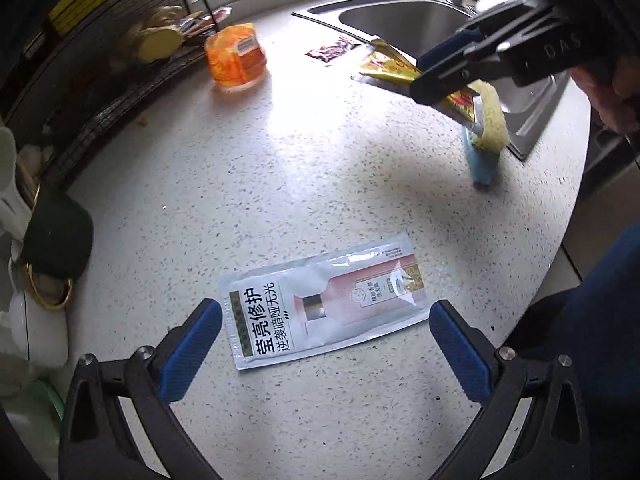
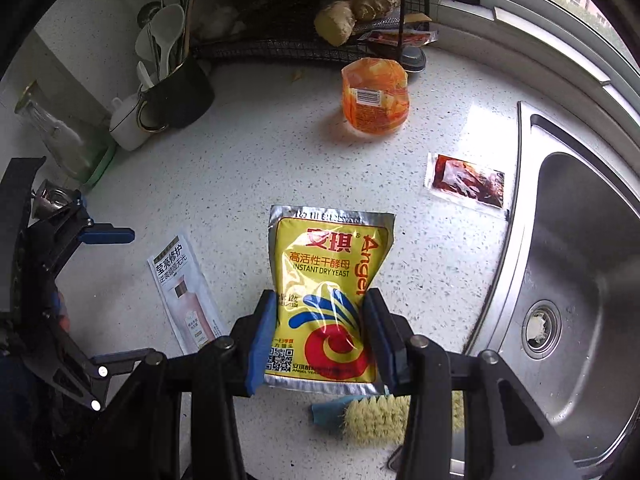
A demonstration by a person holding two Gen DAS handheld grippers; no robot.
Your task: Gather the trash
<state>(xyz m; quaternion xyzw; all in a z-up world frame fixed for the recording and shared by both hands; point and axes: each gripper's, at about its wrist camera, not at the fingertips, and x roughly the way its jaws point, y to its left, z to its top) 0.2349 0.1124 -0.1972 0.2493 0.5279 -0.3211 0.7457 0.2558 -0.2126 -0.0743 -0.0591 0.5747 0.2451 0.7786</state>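
My right gripper is shut on a yellow yeast packet and holds it above the speckled counter; the pair also shows in the left wrist view, gripper and packet. My left gripper is open, its blue pads either side of a white and pink shampoo sachet lying flat on the counter. The sachet also shows in the right wrist view. A dark red sauce sachet lies near the sink. An orange packet stands further back.
A steel sink is at the right. A yellow brush with a blue handle lies by the sink edge. A black wire rack with ginger stands at the back. A dark utensil cup and a glass bottle stand at the left.
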